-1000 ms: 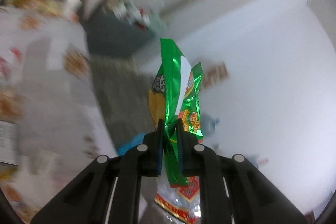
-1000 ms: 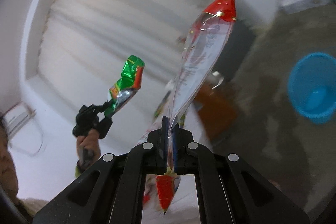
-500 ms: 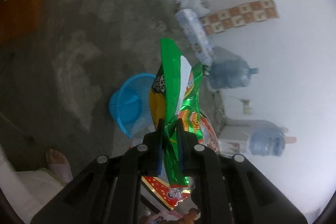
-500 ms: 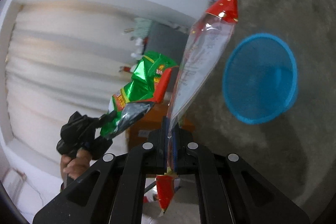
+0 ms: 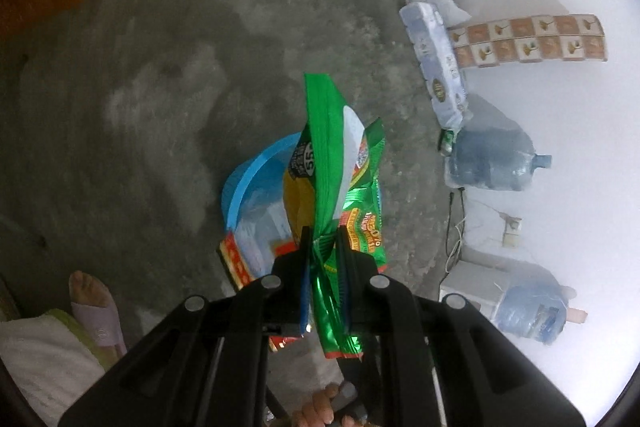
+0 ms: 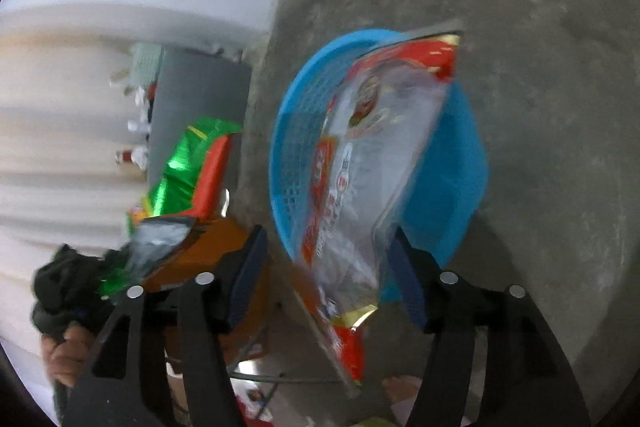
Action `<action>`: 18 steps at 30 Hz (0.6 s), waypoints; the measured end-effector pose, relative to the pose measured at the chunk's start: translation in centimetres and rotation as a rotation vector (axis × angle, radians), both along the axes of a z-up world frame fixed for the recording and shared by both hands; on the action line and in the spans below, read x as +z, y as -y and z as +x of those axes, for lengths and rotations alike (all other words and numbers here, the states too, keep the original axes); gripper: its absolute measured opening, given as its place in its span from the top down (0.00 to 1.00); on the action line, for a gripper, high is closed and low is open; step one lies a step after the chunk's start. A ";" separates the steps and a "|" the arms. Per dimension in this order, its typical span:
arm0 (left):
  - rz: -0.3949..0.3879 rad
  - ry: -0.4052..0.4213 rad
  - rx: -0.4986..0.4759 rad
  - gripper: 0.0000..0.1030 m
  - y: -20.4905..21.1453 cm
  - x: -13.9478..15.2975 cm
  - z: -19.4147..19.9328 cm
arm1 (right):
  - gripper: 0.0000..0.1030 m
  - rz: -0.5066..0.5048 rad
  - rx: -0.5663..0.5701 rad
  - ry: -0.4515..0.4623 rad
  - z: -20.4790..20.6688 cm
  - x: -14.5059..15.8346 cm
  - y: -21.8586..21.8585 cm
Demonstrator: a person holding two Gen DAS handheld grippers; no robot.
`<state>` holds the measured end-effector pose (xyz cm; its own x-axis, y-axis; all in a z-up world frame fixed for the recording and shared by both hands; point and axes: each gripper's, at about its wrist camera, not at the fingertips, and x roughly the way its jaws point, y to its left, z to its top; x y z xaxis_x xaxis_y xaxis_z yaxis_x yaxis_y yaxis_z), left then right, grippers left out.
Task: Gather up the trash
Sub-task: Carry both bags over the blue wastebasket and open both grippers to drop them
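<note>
My left gripper [image 5: 323, 269] is shut on a green snack wrapper [image 5: 336, 163] and holds it above a blue plastic basket [image 5: 240, 187] on the concrete floor. That wrapper also shows at the left of the right wrist view [image 6: 184, 171]. My right gripper [image 6: 326, 275] is open. A clear wrapper with red ends [image 6: 372, 155] hangs loose between its fingers, over the blue basket [image 6: 460, 163]. In the left wrist view the clear wrapper [image 5: 244, 251] shows partly at the basket's near rim.
Water jugs [image 5: 492, 159] and a wrapped pack of bottles [image 5: 432, 55] stand along the white wall. An orange cabinet [image 6: 200, 251] and a grey cabinet [image 6: 196, 95] stand left of the basket. A person's foot [image 5: 96, 303] is near the basket.
Both grippers swung down toward the floor and closed in over the blue basket. The right gripper opened and let go of the clear red wrapper. The left stays shut on the green wrapper.
</note>
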<state>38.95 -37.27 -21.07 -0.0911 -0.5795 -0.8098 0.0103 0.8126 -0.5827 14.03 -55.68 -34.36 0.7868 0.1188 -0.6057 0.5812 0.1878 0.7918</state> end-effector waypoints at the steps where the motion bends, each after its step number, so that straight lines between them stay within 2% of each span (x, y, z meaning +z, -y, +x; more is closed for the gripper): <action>1: 0.005 -0.008 0.001 0.89 0.5 -0.6 0.1 | 0.35 -0.010 -0.013 -0.007 0.3 0.6 0.1; 3: 0.013 -0.020 0.000 0.89 1.6 -1.6 0.0 | 0.35 -0.020 -0.049 0.002 -1.2 0.9 0.1; 7: 0.035 -0.059 -0.010 0.89 3.4 -3.9 -0.8 | 0.34 0.028 -0.074 0.029 -3.9 0.3 0.3; 11: 0.068 -0.122 -0.032 0.87 5.3 -6.5 -1.5 | 0.33 0.053 -0.070 0.045 -3.3 -0.6 0.8; 12: 0.077 -0.149 -0.043 0.84 5.5 -7.3 -1.8 | 0.33 0.061 -0.074 0.054 -3.3 -0.5 0.8; 14: 0.115 -0.212 -0.046 0.58 5.7 -8.6 -2.0 | 0.33 0.070 -0.076 0.059 -3.9 -0.2 0.7; 15: 0.137 -0.223 -0.027 0.50 5.5 -8.9 -2.0 | 0.34 0.072 -0.075 0.056 -3.5 -0.2 0.6; 18: 0.159 -0.196 -0.036 0.43 5.4 -8.8 -1.8 | 0.42 0.089 -0.074 0.041 -3.2 -0.3 0.8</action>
